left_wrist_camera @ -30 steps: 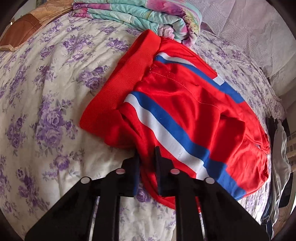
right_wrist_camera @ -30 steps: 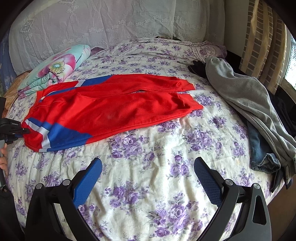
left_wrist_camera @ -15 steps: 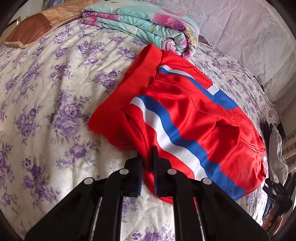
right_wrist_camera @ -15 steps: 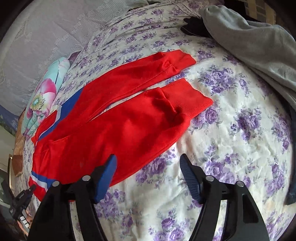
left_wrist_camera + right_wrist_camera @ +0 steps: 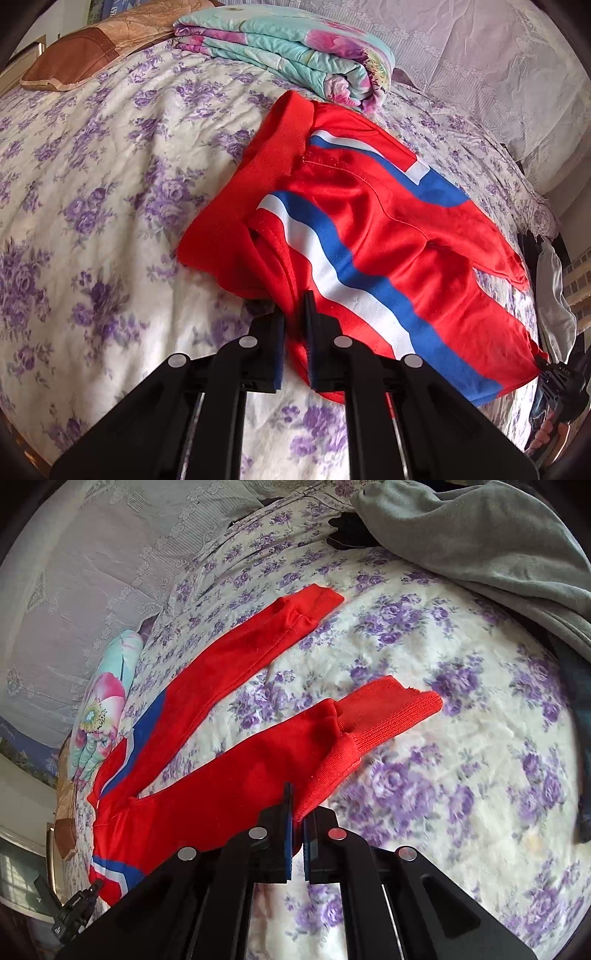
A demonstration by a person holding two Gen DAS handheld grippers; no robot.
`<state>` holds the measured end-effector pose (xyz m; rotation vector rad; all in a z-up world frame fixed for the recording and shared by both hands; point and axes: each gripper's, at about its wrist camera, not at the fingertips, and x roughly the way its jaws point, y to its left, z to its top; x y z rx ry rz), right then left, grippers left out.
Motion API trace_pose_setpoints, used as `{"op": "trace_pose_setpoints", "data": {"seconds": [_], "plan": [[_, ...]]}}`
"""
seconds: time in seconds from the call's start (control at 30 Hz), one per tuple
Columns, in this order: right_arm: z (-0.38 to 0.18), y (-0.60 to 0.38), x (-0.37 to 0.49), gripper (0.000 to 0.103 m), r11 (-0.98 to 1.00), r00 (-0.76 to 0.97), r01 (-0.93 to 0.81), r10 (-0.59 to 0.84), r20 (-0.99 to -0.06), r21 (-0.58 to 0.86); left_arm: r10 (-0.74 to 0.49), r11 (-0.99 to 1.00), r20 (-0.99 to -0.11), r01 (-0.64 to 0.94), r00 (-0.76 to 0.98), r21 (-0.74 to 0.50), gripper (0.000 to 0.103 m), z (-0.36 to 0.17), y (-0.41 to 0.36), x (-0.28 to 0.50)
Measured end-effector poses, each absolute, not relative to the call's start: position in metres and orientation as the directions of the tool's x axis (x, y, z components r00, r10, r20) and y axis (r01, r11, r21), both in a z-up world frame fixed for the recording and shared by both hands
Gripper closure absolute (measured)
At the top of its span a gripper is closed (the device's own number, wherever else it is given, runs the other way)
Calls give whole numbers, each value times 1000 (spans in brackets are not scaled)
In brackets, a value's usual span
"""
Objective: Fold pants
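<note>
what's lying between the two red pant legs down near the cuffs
Nothing: between the near cuff and far cuff of the pants, only bare floral bedspread shows, in the right wrist view.

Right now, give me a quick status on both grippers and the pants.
Left gripper shut on red pants near waistband. Right gripper shut on near leg's cuff. Legs splayed apart. Grey garment lies beyond.

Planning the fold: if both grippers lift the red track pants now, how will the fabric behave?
The red track pants will probably sag between the left gripper and right gripper; they already wrinkle limply. They look thin, so likely light. The free far leg may trail.
</note>
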<state>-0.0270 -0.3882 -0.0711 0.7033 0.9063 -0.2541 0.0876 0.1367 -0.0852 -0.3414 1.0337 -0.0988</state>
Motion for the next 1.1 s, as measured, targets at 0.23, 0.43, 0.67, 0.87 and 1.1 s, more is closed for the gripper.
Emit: {"op": "trace_pose_setpoints", "data": {"seconds": [0.23,0.43,0.67,0.87,1.1], "plan": [[-102,-387,-30,55,770,540,489,100,-835,409,-133,979,-853,-69,505,-193,34,-84,126,73],[-36,-386,-65,26,841,576,477,-82,-813,253,-123,969,-805,-105,580,-223,23,-36,162,36],[-1,-438,44,17,854,646,390,13,-763,345,-210,972,-779,41,591,-231,21,10,139,166],[-59,-477,148,25,799,512,495,47,-857,340,-204,979,-892,108,404,-176,75,-49,85,275],[-98,-482,192,80,805,465,519,15,-885,286,-136,991,-914,61,382,-122,94,-92,85,307]]}}
